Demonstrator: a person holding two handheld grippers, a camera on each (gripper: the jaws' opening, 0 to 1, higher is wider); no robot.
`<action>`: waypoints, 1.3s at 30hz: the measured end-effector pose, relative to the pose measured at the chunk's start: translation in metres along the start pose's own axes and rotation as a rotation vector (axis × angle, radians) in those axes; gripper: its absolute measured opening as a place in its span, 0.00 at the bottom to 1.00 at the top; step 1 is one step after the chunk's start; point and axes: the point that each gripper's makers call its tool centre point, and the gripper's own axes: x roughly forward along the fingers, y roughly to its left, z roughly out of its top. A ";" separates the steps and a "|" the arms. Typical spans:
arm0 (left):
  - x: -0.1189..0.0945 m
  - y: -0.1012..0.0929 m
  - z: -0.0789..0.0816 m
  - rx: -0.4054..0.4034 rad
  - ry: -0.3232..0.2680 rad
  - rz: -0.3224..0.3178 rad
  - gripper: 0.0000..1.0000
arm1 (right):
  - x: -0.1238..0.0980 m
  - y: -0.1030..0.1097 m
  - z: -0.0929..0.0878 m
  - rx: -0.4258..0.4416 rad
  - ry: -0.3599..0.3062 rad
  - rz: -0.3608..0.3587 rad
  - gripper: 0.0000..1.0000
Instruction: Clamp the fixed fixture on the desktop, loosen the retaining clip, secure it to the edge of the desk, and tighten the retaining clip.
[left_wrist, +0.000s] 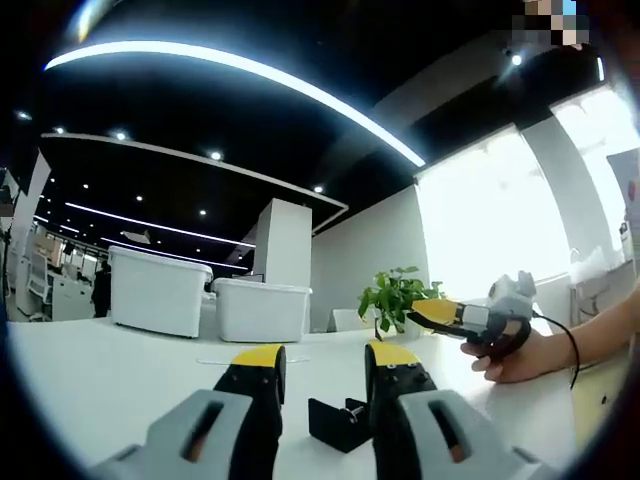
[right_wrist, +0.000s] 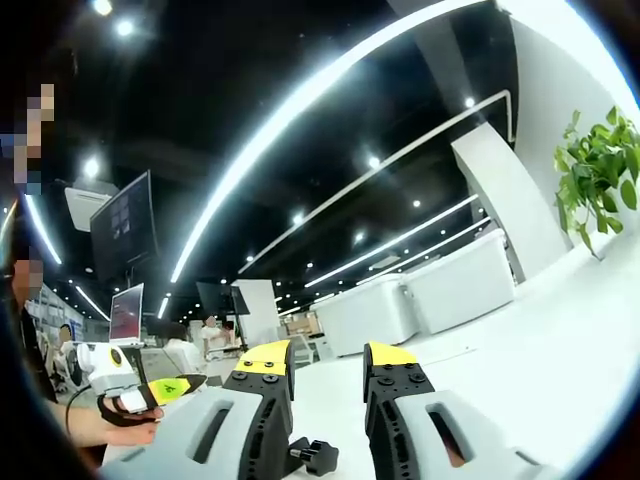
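The left tool (left_wrist: 322, 362), grey-bodied with black jaws tipped in yellow, hangs just above the glossy white worktop (left_wrist: 110, 370) with its jaws spread and nothing between them; beyond the gap, on the worktop, sits the small black metal clamp fixture (left_wrist: 340, 421), an angular bracket, not touched by either jaw; further back stand two white plastic bins (left_wrist: 160, 290), and to the right of them a green leafy plant (left_wrist: 397, 297) in a pot; at the far right of the left gripper view the right tool comes in, gripped by a bare hand (left_wrist: 515, 355), with a dark cable trailing from it.

In the right gripper view the left tool shows at the left edge in a hand (right_wrist: 120, 412); the right tool (right_wrist: 328, 358) has its own yellow-tipped jaws parted and empty as well; low between them a black knob (right_wrist: 318, 456) of the fixture shows, seemingly the retaining screw, though it is partly hidden by the left jaw; the plant leans in at the far right.

As I judge it, the task is barely begun: the fixture is not yet clamped, the clip looks untouched, and carrying it to the desk edge and tightening all remain; I can read no brand, label or writing anywhere, the screens in the background being too small to make out.
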 end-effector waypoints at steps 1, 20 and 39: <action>0.001 -0.001 -0.001 0.002 0.005 -0.002 0.31 | 0.000 0.000 0.000 0.000 0.000 0.000 0.26; 0.008 -0.013 -0.023 0.059 0.111 -0.038 0.32 | -0.001 0.001 0.004 0.013 -0.012 0.000 0.26; 0.016 -0.021 -0.044 0.109 0.202 -0.052 0.32 | -0.002 -0.004 0.010 0.036 -0.026 -0.012 0.25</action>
